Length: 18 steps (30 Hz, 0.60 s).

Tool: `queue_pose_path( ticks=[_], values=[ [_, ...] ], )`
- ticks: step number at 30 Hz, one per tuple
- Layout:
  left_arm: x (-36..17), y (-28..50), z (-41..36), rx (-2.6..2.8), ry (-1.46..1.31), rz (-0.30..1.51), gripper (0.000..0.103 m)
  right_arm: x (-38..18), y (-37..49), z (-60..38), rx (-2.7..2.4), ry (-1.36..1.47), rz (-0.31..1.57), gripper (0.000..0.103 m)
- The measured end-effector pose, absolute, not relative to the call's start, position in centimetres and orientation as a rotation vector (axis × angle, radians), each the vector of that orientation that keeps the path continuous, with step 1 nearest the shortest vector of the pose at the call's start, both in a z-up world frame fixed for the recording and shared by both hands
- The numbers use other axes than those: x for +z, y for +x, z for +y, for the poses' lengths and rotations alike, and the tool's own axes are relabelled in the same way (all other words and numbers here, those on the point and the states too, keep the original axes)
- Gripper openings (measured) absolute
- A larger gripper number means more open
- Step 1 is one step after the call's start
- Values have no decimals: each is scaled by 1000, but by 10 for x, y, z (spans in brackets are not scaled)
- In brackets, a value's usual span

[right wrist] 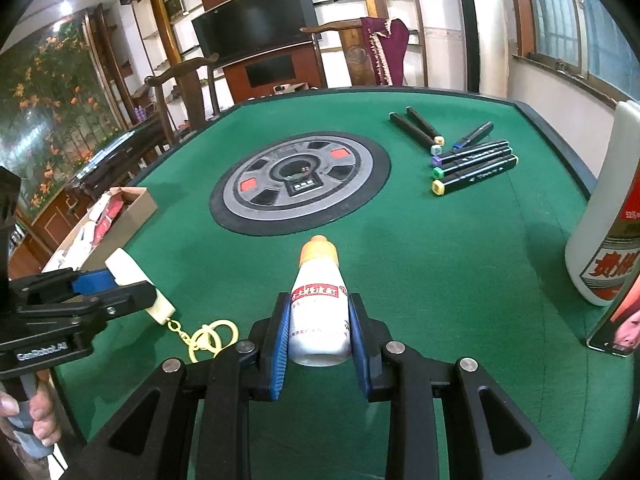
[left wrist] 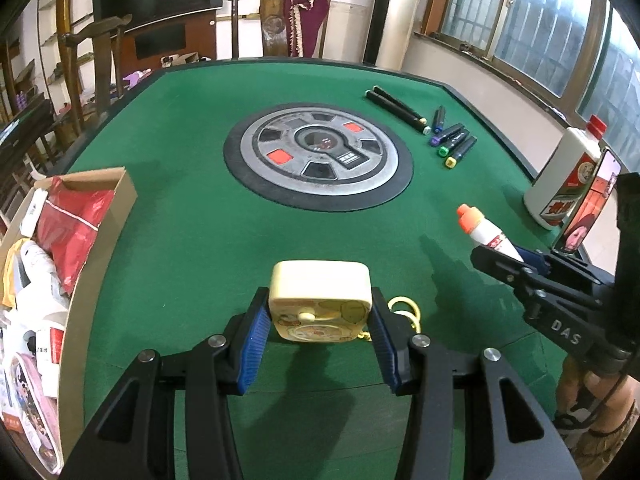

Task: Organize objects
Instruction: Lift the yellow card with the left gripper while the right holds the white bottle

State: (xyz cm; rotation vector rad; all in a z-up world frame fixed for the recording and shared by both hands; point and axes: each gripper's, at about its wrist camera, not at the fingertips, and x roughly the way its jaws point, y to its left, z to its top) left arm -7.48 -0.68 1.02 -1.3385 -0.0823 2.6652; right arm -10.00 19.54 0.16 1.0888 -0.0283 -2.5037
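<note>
Off to the left of your left fingers, the cardboard box (left wrist: 100,216) is sitting at the table edge, holding red packets and white items. Your left gripper (left wrist: 320,320) is pinching the cream keychain toy (left wrist: 320,300) between its blue pads (left wrist: 256,332), with the yellow ring chain (left wrist: 406,312) trailing beside the right finger. Ahead of both pairs of fingers, the round centre panel (left wrist: 318,156) is lying in the green felt table (left wrist: 180,240). Your right gripper (right wrist: 318,340) is clamping the small white bottle (right wrist: 320,312), its orange cap pointing forward beyond the fingertips. Farther ahead and right, the markers (right wrist: 472,164) are lying in a row. The large white liquor bottle (right wrist: 604,220) is standing right of your right fingers, with a phone (right wrist: 618,320) propped beside it.
</note>
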Motion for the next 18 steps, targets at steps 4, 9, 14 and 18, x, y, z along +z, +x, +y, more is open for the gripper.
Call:
queue_pose_path(
  ticks=[4, 9, 14, 18],
  values=[
    [8, -75, -11, 2663, -1343, -105, 46, 0, -100, 193, -2495, 1093, -26, 29],
    [12, -73, -14, 2671, -1321, -118, 46, 1, -101, 193, -2495, 1092, -34, 29],
    [15, -73, -19, 2687, -1309, -126, 46, 6, -100, 187, -2485, 1072, -35, 29],
    [14, -74, -25, 2695, -1315, -137, 46, 7, -98, 176, -2473, 1063, -20, 29]
  ],
)
